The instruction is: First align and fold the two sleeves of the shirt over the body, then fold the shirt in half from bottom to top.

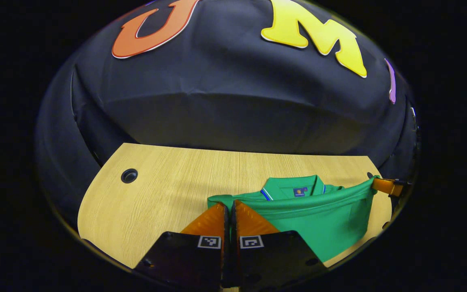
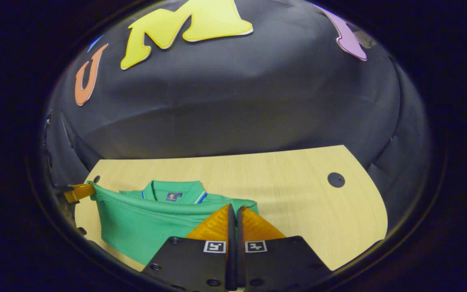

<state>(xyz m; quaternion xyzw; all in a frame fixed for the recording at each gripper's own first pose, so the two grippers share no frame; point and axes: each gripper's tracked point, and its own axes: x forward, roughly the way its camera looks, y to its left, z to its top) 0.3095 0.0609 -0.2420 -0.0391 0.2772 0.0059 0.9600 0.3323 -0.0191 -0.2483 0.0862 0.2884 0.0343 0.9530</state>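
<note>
A green polo shirt point(image 1: 322, 219) lies on the wooden table point(image 1: 168, 190), collar point(image 1: 298, 188) toward the far edge. Its lower hem is lifted and stretched taut in a band across the body, just below the collar. My left gripper point(image 1: 231, 202) is shut on one end of that hem. The right gripper point(image 1: 387, 186) shows at the far right, holding the other end. In the right gripper view, my right gripper point(image 2: 233, 207) is shut on the hem corner of the shirt point(image 2: 144, 223), and the left gripper point(image 2: 77, 191) pinches the far corner at the left.
The table has a round cable hole point(image 1: 129, 175) near its far left corner and another point(image 2: 336, 179) near its far right. Bare wood point(image 2: 318, 211) spreads beside the shirt. The black cloth wall stands close behind the table.
</note>
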